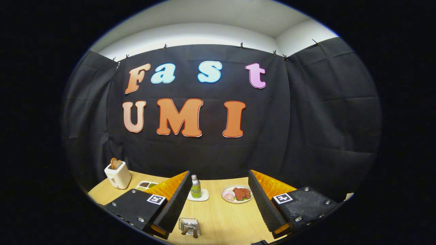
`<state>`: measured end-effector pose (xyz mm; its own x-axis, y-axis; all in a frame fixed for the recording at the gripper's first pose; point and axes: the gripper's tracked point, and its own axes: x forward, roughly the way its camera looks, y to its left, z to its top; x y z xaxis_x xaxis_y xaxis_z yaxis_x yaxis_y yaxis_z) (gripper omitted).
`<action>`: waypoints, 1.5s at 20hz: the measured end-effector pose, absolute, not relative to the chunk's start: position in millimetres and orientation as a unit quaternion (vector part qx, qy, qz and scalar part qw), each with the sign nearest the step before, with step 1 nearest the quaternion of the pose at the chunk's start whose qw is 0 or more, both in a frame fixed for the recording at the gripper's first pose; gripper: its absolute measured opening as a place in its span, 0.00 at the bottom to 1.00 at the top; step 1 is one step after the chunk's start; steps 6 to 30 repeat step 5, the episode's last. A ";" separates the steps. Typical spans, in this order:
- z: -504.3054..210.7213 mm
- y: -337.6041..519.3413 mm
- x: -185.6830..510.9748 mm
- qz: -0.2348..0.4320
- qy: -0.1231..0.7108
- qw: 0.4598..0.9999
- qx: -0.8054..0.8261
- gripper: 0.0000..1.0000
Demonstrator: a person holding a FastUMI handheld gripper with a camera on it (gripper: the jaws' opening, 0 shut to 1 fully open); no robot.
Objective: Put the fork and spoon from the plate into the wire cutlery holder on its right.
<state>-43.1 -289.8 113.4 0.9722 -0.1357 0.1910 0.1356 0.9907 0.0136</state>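
My gripper (219,174) is held above the wooden table (221,217), open wide with nothing between its fingers. A small wire cutlery holder (189,225) stands low between the fingers, close to the left finger. Two brown handles (190,232) lean out of it; whether they belong to the fork and spoon I cannot tell. Farther ahead, nearer the right finger, a white plate (225,198) carries pieces of meat and some greens. No cutlery is visible on that plate.
A green-labelled bottle (195,186) stands on a white coaster beside the left fingertip. A cream toaster (117,176) with toast sits at the table's far left, next to a small tray of seasonings (145,185). The black cloth wall closes the table's back edge.
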 end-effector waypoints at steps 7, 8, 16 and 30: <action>113.2 -296.2 -40.9 -0.079 -0.099 0.992 -0.012 0.99; 113.2 -296.2 -40.9 -0.079 -0.099 0.992 -0.012 0.99; 113.2 -296.2 -40.9 -0.079 -0.099 0.992 -0.012 0.99; 113.2 -296.2 -40.9 -0.079 -0.099 0.992 -0.012 0.99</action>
